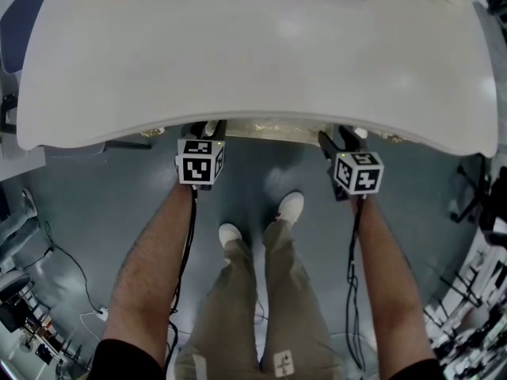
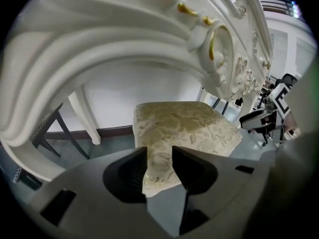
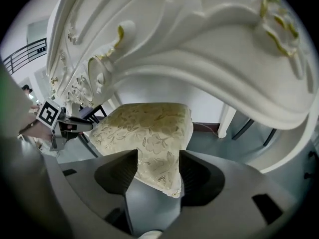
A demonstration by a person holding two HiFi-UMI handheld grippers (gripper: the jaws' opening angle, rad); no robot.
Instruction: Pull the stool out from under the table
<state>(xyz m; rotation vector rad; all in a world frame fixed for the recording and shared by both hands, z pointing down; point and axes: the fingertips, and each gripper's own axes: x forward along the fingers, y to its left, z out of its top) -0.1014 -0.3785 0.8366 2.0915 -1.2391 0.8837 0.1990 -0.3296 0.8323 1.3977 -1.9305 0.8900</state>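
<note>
Left tongs (image 2: 159, 151): opening, a near corner of the stool (image 2: 192, 126) cushion between them.
Right tongs (image 3: 158, 153): opening, the other near corner between them.
Position: stool on the floor, under the table (image 1: 253, 62) edge.

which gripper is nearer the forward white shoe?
Right. The right gripper sits just up-right of the shoe; the left gripper is farther off, left of the other shoe. Both jaws are opening, a stool cushion corner between each.

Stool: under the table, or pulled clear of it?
Under. The head view shows only a strip of the stool past the edge of the table.
</note>
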